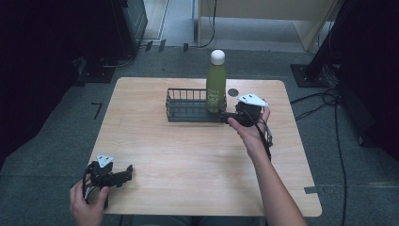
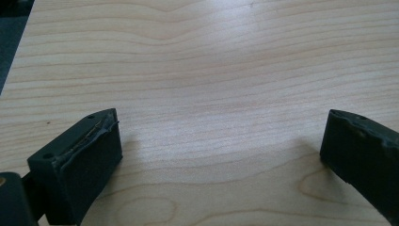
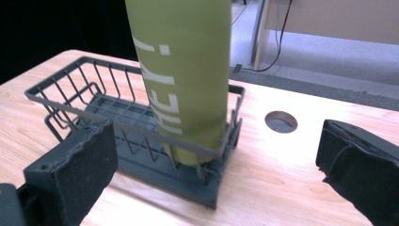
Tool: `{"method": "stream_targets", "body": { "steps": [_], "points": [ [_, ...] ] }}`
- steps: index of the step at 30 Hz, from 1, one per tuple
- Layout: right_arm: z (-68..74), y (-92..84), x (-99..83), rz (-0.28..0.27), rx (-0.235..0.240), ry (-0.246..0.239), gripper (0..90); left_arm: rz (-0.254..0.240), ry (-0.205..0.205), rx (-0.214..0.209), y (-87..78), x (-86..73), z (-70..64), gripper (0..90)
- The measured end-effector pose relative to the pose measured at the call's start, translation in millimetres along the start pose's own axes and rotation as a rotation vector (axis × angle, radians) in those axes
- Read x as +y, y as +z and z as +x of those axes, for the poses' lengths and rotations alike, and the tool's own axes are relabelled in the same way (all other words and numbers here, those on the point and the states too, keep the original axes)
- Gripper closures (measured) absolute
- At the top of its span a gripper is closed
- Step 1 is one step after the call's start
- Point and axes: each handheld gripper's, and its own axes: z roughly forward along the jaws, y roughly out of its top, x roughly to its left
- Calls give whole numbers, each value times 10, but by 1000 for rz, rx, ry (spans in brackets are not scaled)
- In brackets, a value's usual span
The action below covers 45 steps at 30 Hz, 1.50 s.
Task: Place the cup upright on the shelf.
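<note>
The green bottle stands upright in the wire basket, just ahead of the spread, empty right gripper.

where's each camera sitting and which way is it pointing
High view: above the person's side, looking forward and down on the table; both forearms, left claw, right claw show.
Left gripper view: on the left claw, facing bare wood between open jaws.
Right gripper view: on the right claw, facing the green bottle standing in the wire basket.
Shared: high and right gripper views both show bottle, basket and the table's round hole.
</note>
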Motion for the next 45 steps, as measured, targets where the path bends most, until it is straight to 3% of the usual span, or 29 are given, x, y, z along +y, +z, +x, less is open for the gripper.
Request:
{"method": "stream_targets", "body": {
  "steps": [12,31,45],
  "points": [
    [-154,-263,-215,0,-19,5,0,0,0,0,0,0,0,0],
    [-489,-666,-701,31,-68,59,0,0,2,0,0,-1,1,0],
    [-674,-862,-949,58,-107,75,0,0,2,0,0,-1,1,0]
  ]
}}
